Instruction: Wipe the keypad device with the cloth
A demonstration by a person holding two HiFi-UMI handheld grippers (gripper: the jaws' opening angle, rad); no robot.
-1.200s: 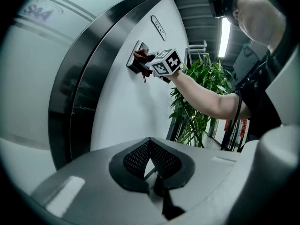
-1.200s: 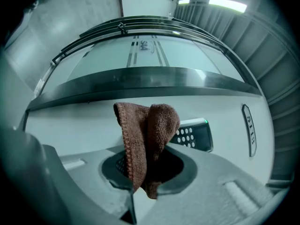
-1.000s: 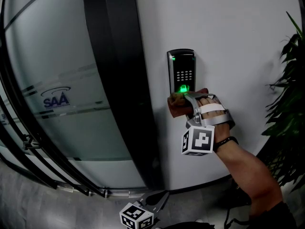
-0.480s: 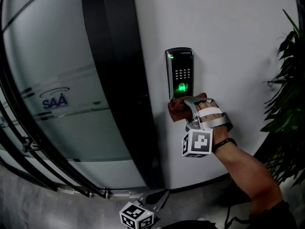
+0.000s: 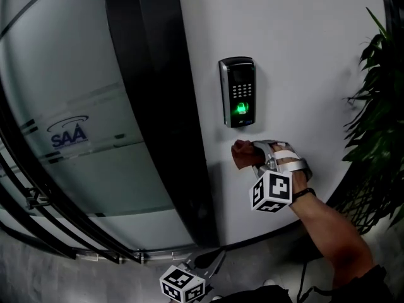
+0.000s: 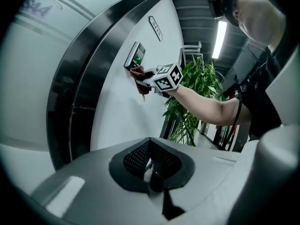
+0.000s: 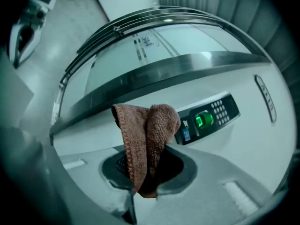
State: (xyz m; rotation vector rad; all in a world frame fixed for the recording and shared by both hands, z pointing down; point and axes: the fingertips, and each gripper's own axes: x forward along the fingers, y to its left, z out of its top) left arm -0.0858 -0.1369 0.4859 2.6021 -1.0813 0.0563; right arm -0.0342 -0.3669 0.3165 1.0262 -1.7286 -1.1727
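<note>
The black keypad device [image 5: 238, 92] is mounted on the white wall, its fingerprint sensor glowing green. It also shows in the left gripper view [image 6: 136, 55] and the right gripper view [image 7: 208, 118]. My right gripper [image 5: 254, 154] is shut on a folded brown cloth [image 5: 243, 155], held a little below the keypad and apart from it. In the right gripper view the cloth [image 7: 147, 139] sticks up out of the jaws, its edge overlapping the keypad's left end. My left gripper [image 5: 211, 261] hangs low near the floor, shut and holding nothing [image 6: 151, 172].
A dark curved door frame [image 5: 158, 106] runs down left of the keypad, with frosted glass bearing a logo [image 5: 69, 134] beyond it. A leafy green plant [image 5: 379, 106] stands close on the right. My forearm [image 5: 328, 226] reaches up from the lower right.
My right gripper has slid down with the cloth, from the keypad's lower end to the bare wall below it. The left gripper has stayed low.
</note>
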